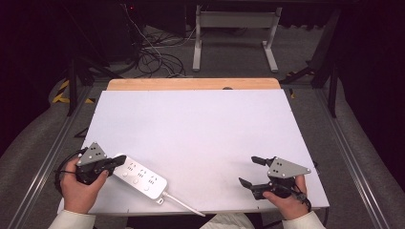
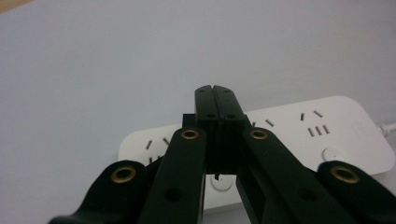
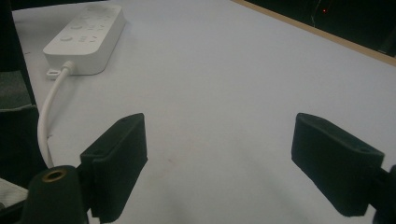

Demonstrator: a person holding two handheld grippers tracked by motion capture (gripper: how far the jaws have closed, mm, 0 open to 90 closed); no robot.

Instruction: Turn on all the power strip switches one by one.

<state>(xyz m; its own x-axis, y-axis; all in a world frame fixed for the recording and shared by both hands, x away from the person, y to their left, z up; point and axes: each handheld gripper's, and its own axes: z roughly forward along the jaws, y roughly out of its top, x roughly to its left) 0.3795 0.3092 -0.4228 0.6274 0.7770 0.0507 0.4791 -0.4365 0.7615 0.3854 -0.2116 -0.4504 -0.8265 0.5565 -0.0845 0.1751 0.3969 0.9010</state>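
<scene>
The worktop (image 1: 200,129) is a wide white sheet with a wooden strip along its 12 o'clock edge, and most of it lies bare from the centre out to 12 and 3 o'clock. The one thing on it is a white power strip (image 1: 141,176), lying at about 7 o'clock near the front edge. Its long axis runs from 10 o'clock down toward 4 o'clock, and its white cable (image 1: 184,202) trails off the 4 o'clock end toward the front edge.

The left tongs (image 1: 119,160) are much the nearer: their tips sit over the strip's 10 o'clock end, pressed together with nothing between them, and the left gripper view shows them above the socket face; whether they touch it I cannot tell. The right tongs (image 1: 250,171), at about 5 o'clock, are spread wide and empty, well apart from the strip, which lies toward 9 o'clock from them across open sheet.

Any push toward 6 o'clock has little room; toward 12 or 3 there is plenty.
</scene>
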